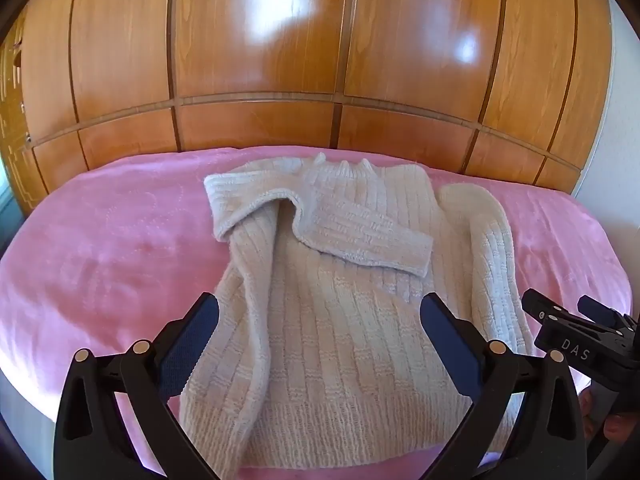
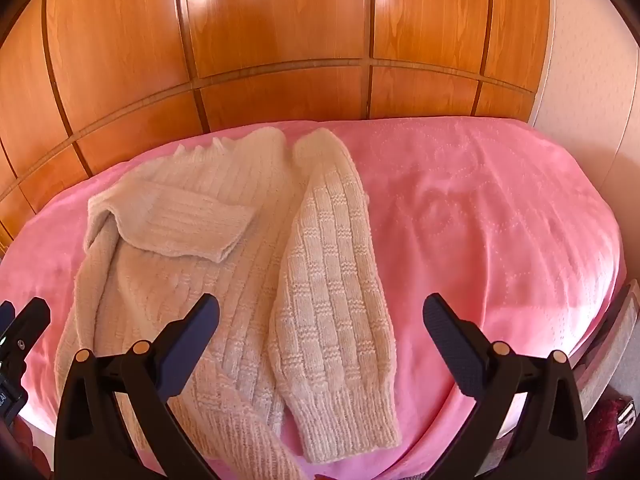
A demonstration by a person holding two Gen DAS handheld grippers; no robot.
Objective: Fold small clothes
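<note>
- While the cream knitted sweater lies flat on the pink blanket, its left side has already been dealt with — the left sleeve is folded across the chest, cuff pointing right, and the left edge of the body is turned in along a soft ridge.
- The left gripper hovers over the lower part of the body near the hem, its jaws wide apart and holding nothing; the blue pads frame the knit without touching it, as far as the left wrist view shows.
- Further right, the right sleeve is not yet folded: it runs straight down beside the body, touching its edge, with the ribbed cuff near the front edge of the bed.
- The right gripper hangs above that sleeve's lower part and the bare blanket beside it — jaws spread, empty.
- Behind the bed stands a glossy wooden wardrobe, and at far right a pale wall.
- In my judgement the fold is roughly a third done: one sleeve and side are in; the right sleeve, probably the right side, and the final hem-to-collar fold remain.
- The thick knit will likely spring back, so each fold may need pressing flat.
</note>
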